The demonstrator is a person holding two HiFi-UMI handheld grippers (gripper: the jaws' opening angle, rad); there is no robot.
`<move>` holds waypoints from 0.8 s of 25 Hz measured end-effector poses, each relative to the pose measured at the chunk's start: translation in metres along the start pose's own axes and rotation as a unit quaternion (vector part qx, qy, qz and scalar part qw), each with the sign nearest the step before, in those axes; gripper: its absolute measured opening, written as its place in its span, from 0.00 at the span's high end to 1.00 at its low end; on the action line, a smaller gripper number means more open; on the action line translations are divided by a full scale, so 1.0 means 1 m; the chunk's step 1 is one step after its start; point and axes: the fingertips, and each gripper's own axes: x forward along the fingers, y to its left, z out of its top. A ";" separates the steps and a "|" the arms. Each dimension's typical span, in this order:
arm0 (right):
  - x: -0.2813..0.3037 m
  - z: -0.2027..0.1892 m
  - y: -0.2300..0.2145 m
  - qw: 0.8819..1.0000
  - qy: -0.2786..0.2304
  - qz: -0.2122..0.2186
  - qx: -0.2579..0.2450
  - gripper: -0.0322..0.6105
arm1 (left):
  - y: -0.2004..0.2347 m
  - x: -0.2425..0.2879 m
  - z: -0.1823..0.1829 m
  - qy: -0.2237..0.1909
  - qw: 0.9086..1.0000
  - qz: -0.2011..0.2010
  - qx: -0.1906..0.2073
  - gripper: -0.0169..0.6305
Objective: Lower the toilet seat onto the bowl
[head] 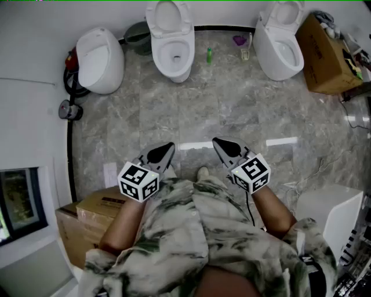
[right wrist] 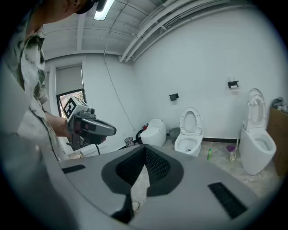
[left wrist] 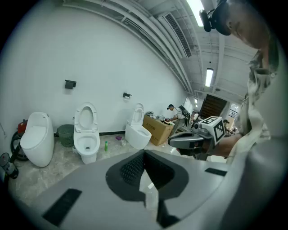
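Grey marble floor point(head: 232, 110) runs up to a white wall, where the middle white ceramic toilet point(head: 174, 55) stands with its white oval toilet seat point(head: 168, 14) raised upright. Well short of that toilet, the left gripper point(head: 167, 147) and right gripper point(head: 219, 142) hover side by side, both closed tight with nothing between the jaws. To that toilet's right, a second white toilet point(head: 281, 46) also has its seat up, so the wrong one could be picked. Closed jaws can only push, so the seat may slip free and slam. A small green plastic bottle point(head: 209, 55) just right of the base could be kicked over.
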 end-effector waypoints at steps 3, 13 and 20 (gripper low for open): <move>0.010 0.003 -0.003 1.000 -0.001 0.000 -0.005 0.92 | 0.011 0.000 0.001 -0.006 1.000 0.006 0.001 0.94; 0.076 0.027 -0.027 1.000 0.004 -0.025 0.001 0.92 | 0.084 0.027 0.021 -0.007 1.000 -0.024 0.009 0.94; 0.149 0.082 -0.055 0.998 0.006 -0.062 -0.009 0.72 | 0.180 0.037 0.076 -0.014 0.999 -0.035 0.028 0.93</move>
